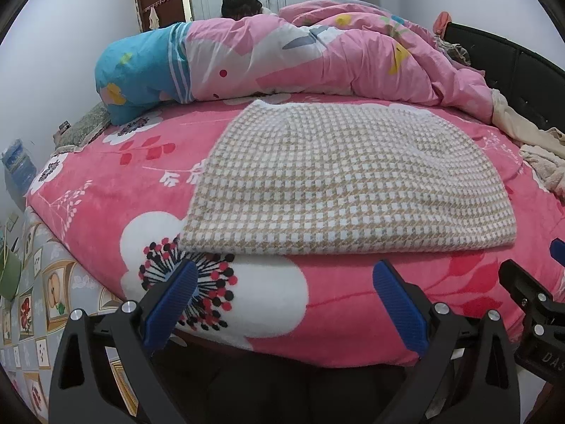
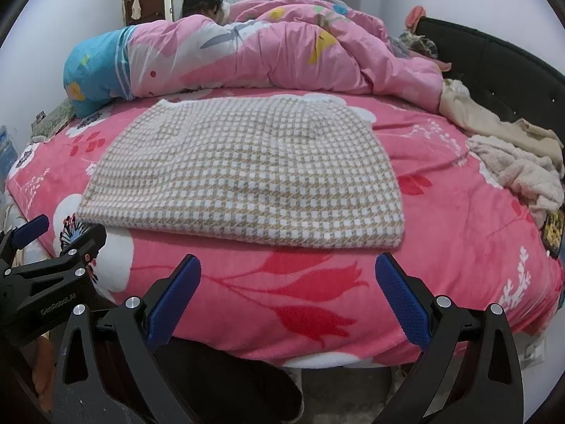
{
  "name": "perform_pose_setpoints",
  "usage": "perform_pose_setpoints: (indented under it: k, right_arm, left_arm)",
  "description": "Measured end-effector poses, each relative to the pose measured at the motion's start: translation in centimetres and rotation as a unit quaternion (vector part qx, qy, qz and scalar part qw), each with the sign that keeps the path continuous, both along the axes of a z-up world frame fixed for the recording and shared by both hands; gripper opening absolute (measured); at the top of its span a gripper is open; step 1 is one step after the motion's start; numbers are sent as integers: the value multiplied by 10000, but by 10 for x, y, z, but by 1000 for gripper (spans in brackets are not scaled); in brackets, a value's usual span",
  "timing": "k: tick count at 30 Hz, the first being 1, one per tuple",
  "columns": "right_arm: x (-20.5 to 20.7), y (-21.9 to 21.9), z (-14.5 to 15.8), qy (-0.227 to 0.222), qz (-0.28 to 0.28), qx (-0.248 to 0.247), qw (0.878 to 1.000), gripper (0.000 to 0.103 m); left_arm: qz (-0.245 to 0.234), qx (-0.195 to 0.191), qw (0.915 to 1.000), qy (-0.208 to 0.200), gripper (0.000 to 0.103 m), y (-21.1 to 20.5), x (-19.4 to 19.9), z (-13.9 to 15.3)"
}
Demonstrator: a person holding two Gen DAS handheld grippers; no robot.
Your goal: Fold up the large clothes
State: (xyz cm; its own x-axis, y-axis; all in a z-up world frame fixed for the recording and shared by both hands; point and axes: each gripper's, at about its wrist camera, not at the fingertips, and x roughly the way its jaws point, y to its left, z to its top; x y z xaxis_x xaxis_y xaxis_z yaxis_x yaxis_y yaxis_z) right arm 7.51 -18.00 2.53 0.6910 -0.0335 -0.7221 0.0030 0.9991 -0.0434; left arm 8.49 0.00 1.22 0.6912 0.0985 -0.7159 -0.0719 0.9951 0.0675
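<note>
A beige-and-white checked garment (image 1: pixel 339 180) (image 2: pixel 247 173) lies folded flat in a rectangle on the pink floral bedspread (image 1: pixel 116 190) (image 2: pixel 459 233). My left gripper (image 1: pixel 286 275) hovers just off the bed's near edge, short of the garment's front hem, its blue-padded fingers (image 1: pixel 173 304) spread wide with nothing between them. My right gripper (image 2: pixel 287 270) is likewise open and empty, a little short of the hem. Each gripper shows at the edge of the other's view: the right gripper (image 1: pixel 540 293), the left gripper (image 2: pixel 46 247).
A pink quilt (image 1: pixel 317 60) (image 2: pixel 268 53) is heaped along the far side, with a person's dark hair (image 1: pixel 242 3) behind it. Cream clothes (image 2: pixel 515 162) are piled at the right by the black headboard (image 2: pixel 501 67). Patterned floor (image 1: pixel 35 318) lies to the left.
</note>
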Motion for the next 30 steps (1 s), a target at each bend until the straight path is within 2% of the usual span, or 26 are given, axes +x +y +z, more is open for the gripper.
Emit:
perform_pose_setpoints:
  k: [30]
  right_arm:
    - [1,2,-3,56,82,-99,9999,96]
  left_arm:
    - [-20,-118,9999,52,98,-1,-2,0]
